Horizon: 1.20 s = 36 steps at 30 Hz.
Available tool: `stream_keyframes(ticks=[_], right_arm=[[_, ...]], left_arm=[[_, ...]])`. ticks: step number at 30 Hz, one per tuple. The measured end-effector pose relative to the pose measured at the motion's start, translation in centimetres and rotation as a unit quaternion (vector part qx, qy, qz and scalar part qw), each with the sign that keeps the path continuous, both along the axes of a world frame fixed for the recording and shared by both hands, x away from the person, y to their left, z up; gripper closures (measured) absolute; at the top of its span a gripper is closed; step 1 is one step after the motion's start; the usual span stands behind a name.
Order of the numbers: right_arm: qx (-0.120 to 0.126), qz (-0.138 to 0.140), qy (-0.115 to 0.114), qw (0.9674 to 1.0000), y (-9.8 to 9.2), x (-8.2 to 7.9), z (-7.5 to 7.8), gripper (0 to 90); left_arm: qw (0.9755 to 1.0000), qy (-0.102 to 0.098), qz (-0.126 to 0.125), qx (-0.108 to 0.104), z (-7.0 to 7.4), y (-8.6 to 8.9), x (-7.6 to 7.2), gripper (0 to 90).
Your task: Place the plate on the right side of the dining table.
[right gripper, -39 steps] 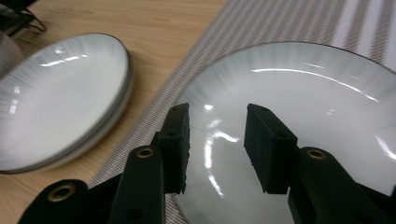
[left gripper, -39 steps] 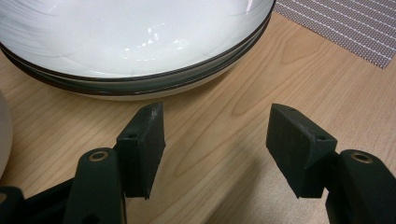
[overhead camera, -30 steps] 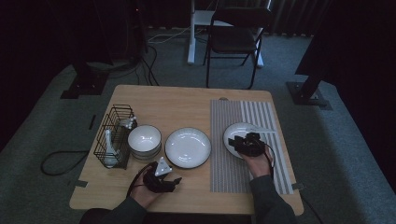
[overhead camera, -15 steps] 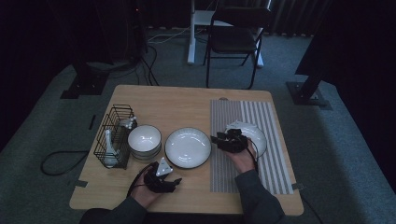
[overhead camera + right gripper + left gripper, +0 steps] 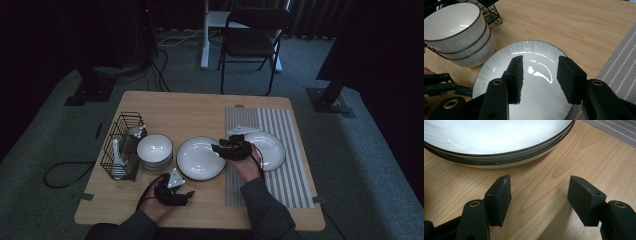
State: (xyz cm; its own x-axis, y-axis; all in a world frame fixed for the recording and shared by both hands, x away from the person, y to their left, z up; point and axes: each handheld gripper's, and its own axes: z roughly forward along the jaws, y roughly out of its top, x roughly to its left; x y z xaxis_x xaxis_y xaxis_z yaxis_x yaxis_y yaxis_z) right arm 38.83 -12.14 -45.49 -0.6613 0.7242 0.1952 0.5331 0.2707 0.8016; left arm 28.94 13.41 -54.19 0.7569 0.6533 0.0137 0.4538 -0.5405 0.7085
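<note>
Right gripper (image 5: 220,148) now over middle plate (image 5: 200,157)

Centre plates (image 5: 200,158): two shallow white plates w/ thin dark rims, stacked, upright, on bare wood of the tabletop (image 5: 190,112). Faint grey radial streaks on the inside, glossy, light glare. Stack sits just beside the left edge of the striped mat (image 5: 280,150), and close to the bowl stack (image 5: 155,151) on its other side; can't tell if they touch.

Single plate (image 5: 265,150): same white w/ dark rim, flat on the striped mat, near the mat's left half, part hidden behind a hand. Apart from the centre stack.
</note>
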Motion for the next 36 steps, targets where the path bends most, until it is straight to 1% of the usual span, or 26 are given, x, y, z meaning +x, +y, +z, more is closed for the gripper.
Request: stream_keyframes(ticks=[2, 8, 19, 25, 32, 36], right_arm=[[-0.002, 0.003, -0.003, 1.0, 0.4, 0.1, 0.1, 56.0], [-0.009, 0.01, -0.002, 0.9999, 1.6, 0.5, 0.2, 56.0], [-0.009, 0.024, 0.0, 0.9997, 3.4, 1.1, 0.2, 56.0], [-0.006, 0.026, 0.002, 0.9996, 3.9, 1.2, 0.2, 55.5], [-0.003, 0.028, -0.001, 0.9996, 4.2, 1.2, 0.5, 55.2], [-0.001, 0.031, -0.001, 0.9995, 4.6, 1.2, 0.7, 55.1]], left_arm=[[1.0, 0.0, -0.001, 0.001, 0.0, 0.0, 0.0, 35.9], [1.0, 0.0, -0.001, 0.001, 0.0, 0.0, 0.1, 35.6], [1.0, -0.001, -0.002, 0.001, 0.0, 0.0, 0.1, 35.0], [1.0, -0.001, -0.003, 0.001, 0.0, 0.0, 0.1, 34.5], [1.0, -0.002, -0.004, 0.002, -0.1, 0.0, 0.1, 33.6], [1.0, -0.001, -0.003, -0.001, -0.1, -0.1, 0.1, 33.0]])
